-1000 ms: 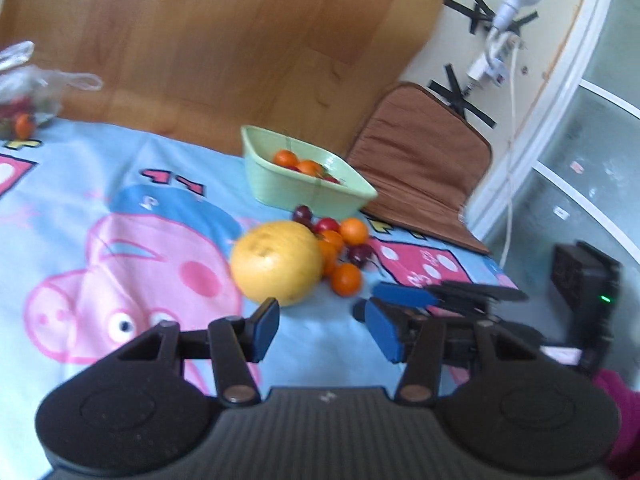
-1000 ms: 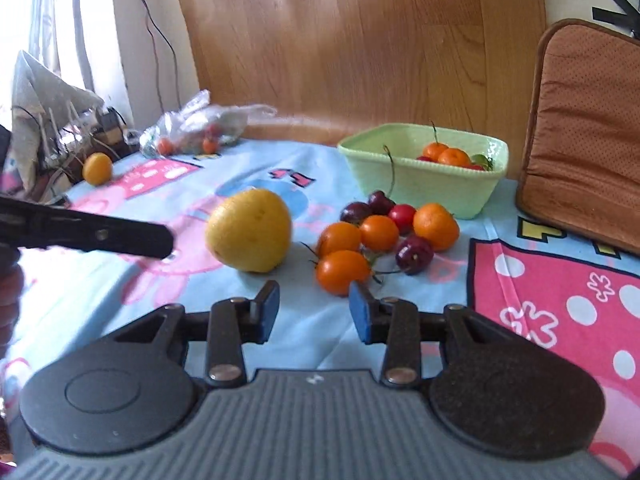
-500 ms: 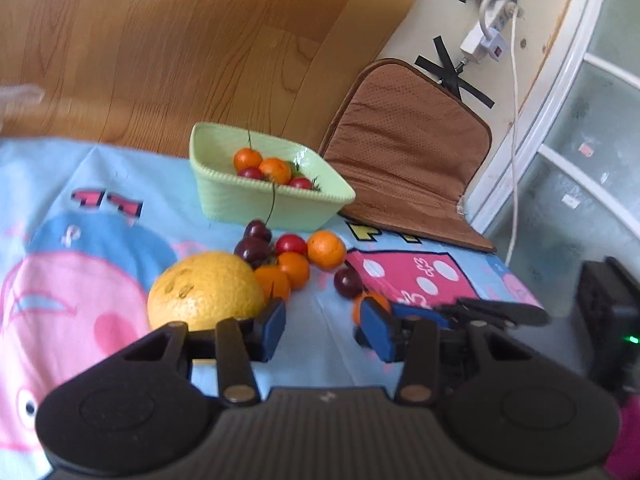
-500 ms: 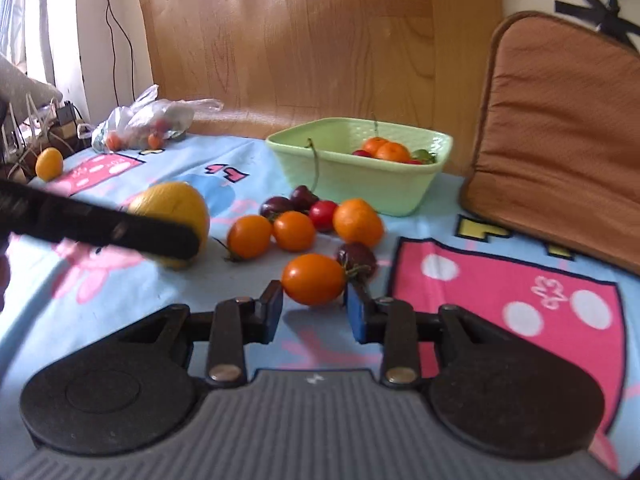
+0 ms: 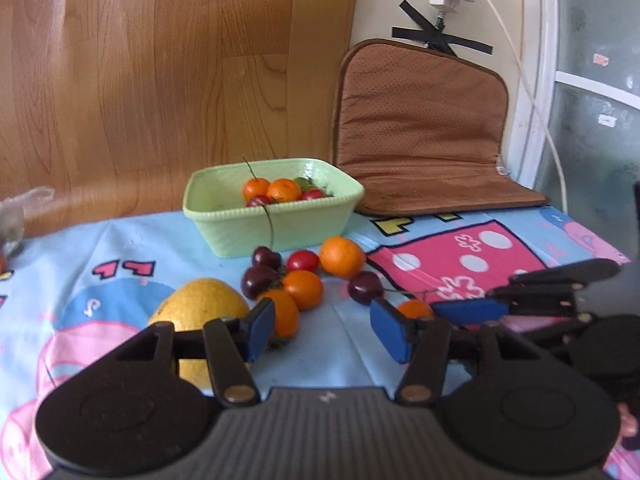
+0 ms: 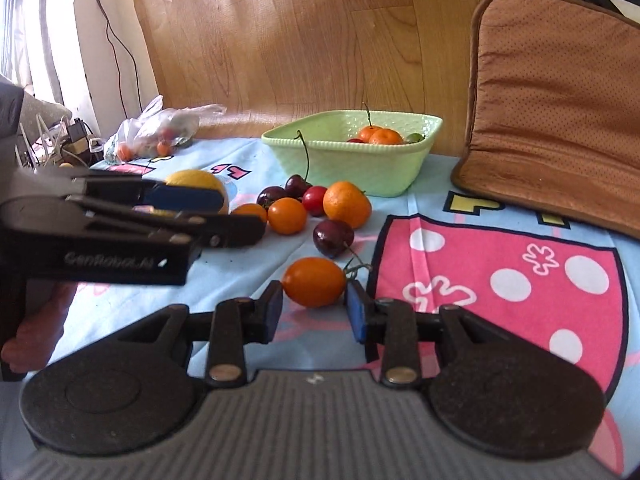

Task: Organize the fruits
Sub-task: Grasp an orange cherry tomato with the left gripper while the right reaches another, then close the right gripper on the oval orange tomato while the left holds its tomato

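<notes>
Gripping an oval orange tomato (image 6: 314, 287) on the cloth, the right gripper (image 6: 314, 309) has its two blue pads nearly together with the fruit touching both, low over the pale blue part of the tablecloth (image 6: 500, 276) just left of the pink panel. A dark cherry (image 6: 333, 237) lies just beyond that tomato. The left gripper (image 5: 322, 330) has just been opening; its jaws stand partly apart with only bare cloth between them, and nothing is held. Just past its left finger sit a large yellow citrus (image 5: 200, 306) and an orange tomato beside it. Farther on, a loose cluster of cherries, a red tomato and a small mandarin (image 5: 342, 257) lies in front of the green basket (image 5: 280, 228), which already holds a few orange and red fruits. A brown cushion (image 5: 420, 128) leans against the wall to the right of the basket, and at the far left a plastic bag (image 6: 160, 128) with small fruit rests on the cloth.
</notes>
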The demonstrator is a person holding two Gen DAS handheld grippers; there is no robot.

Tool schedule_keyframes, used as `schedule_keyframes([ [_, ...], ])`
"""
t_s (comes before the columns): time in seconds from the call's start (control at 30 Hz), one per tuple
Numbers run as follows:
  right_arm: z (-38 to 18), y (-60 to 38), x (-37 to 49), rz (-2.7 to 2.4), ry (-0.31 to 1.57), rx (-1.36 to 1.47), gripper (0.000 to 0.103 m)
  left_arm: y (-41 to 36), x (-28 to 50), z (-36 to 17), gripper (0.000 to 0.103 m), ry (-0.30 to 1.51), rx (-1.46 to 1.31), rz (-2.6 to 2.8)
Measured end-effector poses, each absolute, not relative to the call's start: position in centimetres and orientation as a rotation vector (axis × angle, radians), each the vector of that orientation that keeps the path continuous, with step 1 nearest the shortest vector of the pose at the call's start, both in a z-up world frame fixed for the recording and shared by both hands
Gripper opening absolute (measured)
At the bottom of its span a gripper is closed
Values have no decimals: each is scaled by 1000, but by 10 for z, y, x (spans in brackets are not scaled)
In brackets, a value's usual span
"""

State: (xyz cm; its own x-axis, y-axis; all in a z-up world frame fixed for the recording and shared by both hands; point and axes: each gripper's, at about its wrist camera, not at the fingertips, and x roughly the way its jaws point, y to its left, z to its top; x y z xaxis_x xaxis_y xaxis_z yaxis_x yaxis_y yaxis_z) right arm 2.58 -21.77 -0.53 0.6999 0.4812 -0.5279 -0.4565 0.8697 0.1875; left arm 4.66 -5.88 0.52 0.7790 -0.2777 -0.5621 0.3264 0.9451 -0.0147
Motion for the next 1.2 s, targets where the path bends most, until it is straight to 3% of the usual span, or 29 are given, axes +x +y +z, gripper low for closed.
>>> schedule_keyframes([
  [0.47,-5,-222,27,525,590,48,39,-44,49,15,54,562,123,-267],
  [0.73,-5,-224,28,528,587,61,39,-81,73,2,52,607,227,-267],
  [0.77,-5,-224,27,528,585,64,39,-81,73,0,56,581,246,-258],
  [1.0,-5,-225,28,542,588,78,39,-58,72,9,56,550,232,-212],
  [1.13,-4,-225,27,538,582,73,39,-78,69,-3,57,553,387,-230],
  [1.2,-4,-226,27,535,580,77,39,-93,65,-13,62,557,506,-235],
])
